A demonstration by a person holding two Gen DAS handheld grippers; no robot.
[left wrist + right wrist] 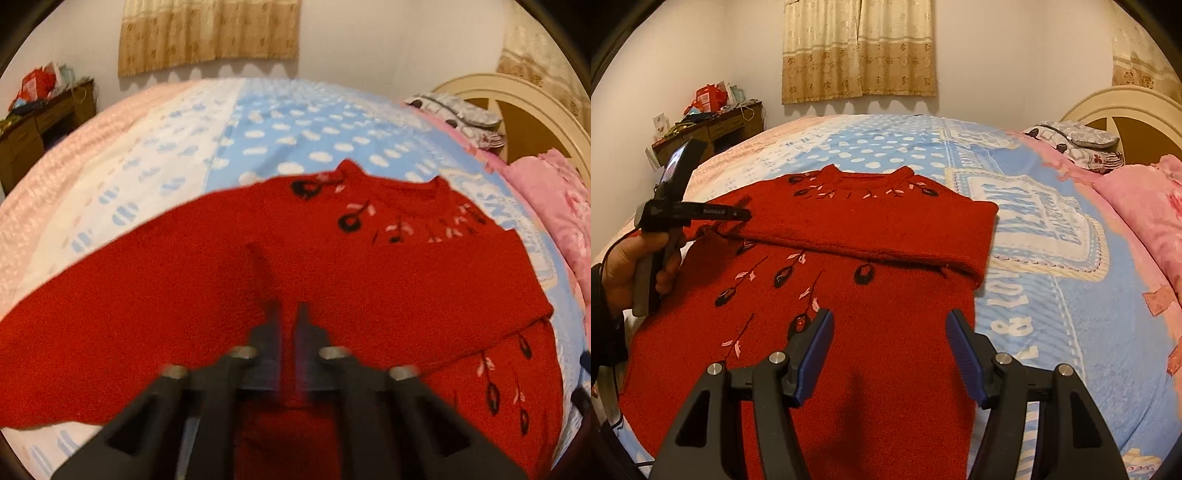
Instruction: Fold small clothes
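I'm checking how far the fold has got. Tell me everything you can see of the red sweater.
The red sweater is a fuzzy-looking knit with a round ribbed neck and black-and-pink embroidered flowers on stems across the chest and body. It lies flat on the blue spotted bedspread, neck toward the far wall. One sleeve is folded across the chest. The left gripper, jaws nearly together, is at the other sleeve; whether it pinches cloth is blurred. The right gripper hangs open above the lower body.

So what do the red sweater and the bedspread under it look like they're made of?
The red sweater looks like a fuzzy, matte knit, probably wool or acrylic: ribbed hems and a nubby surface. The bedspread looks like thin printed woven fabric, likely cotton or a blend, flat and unshiny; the fibre can't be confirmed.
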